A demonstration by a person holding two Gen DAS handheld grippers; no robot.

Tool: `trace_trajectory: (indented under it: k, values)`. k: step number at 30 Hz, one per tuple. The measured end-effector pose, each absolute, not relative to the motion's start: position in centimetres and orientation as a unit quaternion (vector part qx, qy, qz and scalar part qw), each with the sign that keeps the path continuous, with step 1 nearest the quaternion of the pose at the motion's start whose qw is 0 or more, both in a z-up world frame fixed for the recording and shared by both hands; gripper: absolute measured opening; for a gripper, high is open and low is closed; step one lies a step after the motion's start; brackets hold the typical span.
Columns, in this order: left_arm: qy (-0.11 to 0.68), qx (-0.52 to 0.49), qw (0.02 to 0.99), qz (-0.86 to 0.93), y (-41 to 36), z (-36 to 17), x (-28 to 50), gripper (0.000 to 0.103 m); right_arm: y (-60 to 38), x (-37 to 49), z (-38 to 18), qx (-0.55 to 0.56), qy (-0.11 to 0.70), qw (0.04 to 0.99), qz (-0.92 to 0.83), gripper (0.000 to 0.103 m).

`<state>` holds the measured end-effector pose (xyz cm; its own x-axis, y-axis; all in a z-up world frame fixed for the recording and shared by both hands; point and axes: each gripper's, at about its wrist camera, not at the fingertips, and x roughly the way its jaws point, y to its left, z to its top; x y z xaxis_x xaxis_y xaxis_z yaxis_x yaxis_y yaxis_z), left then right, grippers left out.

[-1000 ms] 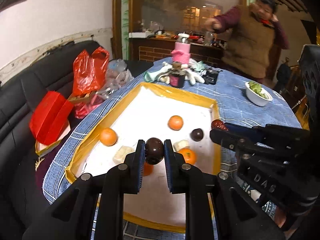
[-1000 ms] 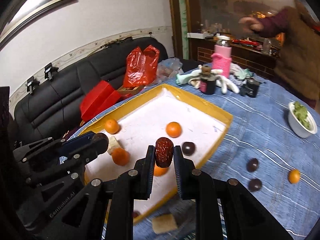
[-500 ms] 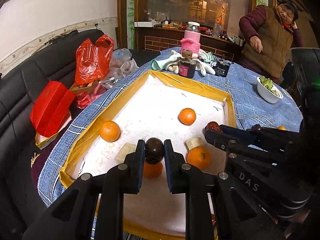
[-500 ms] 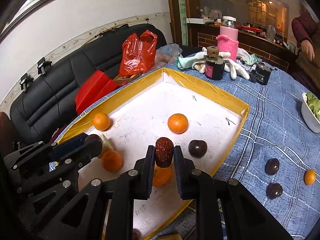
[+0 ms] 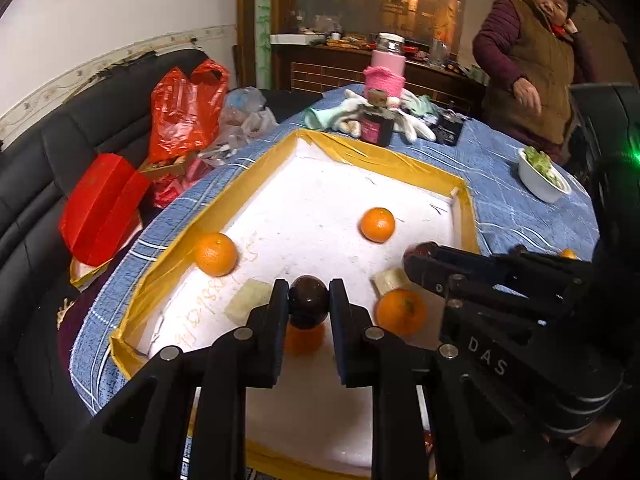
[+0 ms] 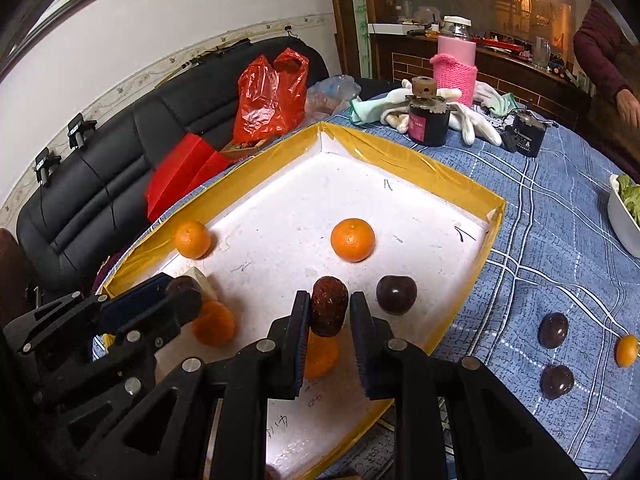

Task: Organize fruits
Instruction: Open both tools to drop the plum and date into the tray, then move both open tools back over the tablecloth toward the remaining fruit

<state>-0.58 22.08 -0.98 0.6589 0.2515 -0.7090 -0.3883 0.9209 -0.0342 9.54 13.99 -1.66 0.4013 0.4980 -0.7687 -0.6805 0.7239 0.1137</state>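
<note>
A dark round plum (image 5: pixel 308 300) is pinched between the pads of the left gripper (image 5: pixel 309 307), and a wrinkled red jujube (image 6: pixel 329 306) is gripped by the right gripper (image 6: pixel 329 312), its long axis upright between the fingers. Both sets of jaws stand narrow and are beginning to ease apart, although each fruit is seen to be touched by the pads on both sides. Both grippers are held over the near part of the white tray (image 5: pixel 464 194) with the yellow taped rim, and both are angled downward toward its floor.

The relation that matters is what lies straight below each fruit. Directly under the plum, a tangerine (image 5: pixel 303 336) is partly hidden by the left fingers; the same orange fruit (image 6: pixel 320 354) appears to lie beneath the jujube in the right view. A release here is therefore judged likely to drop either fruit onto that tangerine and let it roll. Bare tray floor lies just beyond, toward the middle tangerine (image 6: pixel 353 239), and a loose plum (image 6: pixel 396 294) rests on the tray immediately right of the right gripper. The right gripper (image 5: pixel 426 256) is seen beside and to the right of the left one, so the two are close together over the same corner.

Two more plums (image 6: pixel 553 330) and a small tangerine (image 6: pixel 626 350) remain on the blue tablecloth (image 6: pixel 560 216), outside the tray, nearer the right hand.
</note>
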Motion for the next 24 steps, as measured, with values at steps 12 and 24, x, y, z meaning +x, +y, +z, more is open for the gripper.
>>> trace_trajectory:
  k: [12, 24]
  values:
    - [0.362, -0.109, 0.904, 0.199, 22.7, 0.1, -1.5, 0.057, 11.8, 9.7, 0.0, -0.078, 0.404, 0.844, 0.345, 0.05]
    - [0.343, -0.09, 0.916, 0.186, 19.9, 1.7, -2.2, 0.057, 8.1, 7.8, 2.4, -0.066, 0.379, 0.859, 0.338, 0.05]
